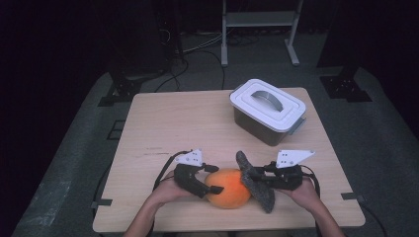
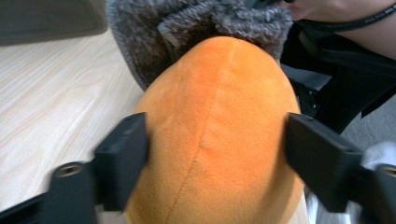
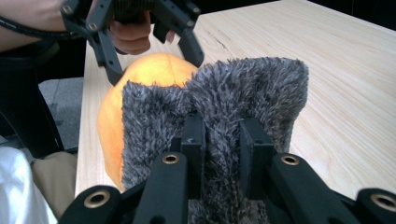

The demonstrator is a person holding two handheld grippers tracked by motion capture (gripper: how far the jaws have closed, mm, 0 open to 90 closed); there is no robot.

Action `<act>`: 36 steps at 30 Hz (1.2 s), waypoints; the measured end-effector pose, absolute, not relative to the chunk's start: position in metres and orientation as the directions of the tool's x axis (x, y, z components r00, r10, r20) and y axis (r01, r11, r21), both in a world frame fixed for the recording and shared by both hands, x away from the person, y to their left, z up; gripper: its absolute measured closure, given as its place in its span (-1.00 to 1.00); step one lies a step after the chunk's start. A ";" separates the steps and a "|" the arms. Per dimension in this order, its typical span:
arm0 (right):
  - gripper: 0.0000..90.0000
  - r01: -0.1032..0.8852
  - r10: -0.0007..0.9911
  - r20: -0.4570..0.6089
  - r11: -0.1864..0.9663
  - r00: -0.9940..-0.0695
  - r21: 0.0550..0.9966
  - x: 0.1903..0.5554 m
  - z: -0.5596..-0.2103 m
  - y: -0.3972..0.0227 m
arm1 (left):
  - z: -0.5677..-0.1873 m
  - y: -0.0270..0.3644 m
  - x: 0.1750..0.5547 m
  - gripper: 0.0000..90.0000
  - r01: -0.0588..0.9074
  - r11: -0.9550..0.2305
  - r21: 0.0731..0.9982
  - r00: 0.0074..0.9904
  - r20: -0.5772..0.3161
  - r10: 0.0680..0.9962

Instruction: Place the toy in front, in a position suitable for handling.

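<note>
The surface carried a lidded white container toward its far right corner. At the near edge, just right of middle, sat the orange plush toy. Your left claw straddled it, jaws spread and touching its sides at most lightly. Your right claw was clamped on a grey fuzzy cloth pressed against the toy's right side. You seemed to be wiping or wrapping it; next, steady the toy and draw the cloth across.
</note>
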State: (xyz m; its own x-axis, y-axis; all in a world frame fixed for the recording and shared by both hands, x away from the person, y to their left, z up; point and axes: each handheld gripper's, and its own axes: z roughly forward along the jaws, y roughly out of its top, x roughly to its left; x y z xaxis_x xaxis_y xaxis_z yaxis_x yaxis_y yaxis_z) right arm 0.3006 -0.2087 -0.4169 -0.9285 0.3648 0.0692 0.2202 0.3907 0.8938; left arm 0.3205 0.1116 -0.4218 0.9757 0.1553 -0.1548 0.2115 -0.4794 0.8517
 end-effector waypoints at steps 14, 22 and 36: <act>0.65 0.160 0.335 0.016 0.408 -0.942 0.899 0.294 -0.409 -0.194 | -0.407 0.107 0.309 -0.05 0.096 -0.479 0.872 0.982 -0.005 0.187; 0.65 0.195 0.339 0.045 0.422 -0.940 0.885 0.296 -0.415 -0.207 | -0.414 0.110 0.317 -0.60 0.171 -0.482 0.859 0.973 -0.071 0.218; 0.66 0.164 0.348 0.036 0.344 -0.937 0.925 0.292 -0.401 -0.206 | -0.412 0.105 0.311 0.04 0.126 -0.494 0.860 0.982 -0.038 0.186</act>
State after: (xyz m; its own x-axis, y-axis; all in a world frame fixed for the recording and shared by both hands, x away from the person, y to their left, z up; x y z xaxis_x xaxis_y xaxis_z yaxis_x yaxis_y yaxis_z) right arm 0.2923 -0.2056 -0.4015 -0.9367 0.3482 0.0365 0.1637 0.3436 0.9248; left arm 0.3110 0.1053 -0.4123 0.9819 0.1858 -0.0375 0.1264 -0.4941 0.8602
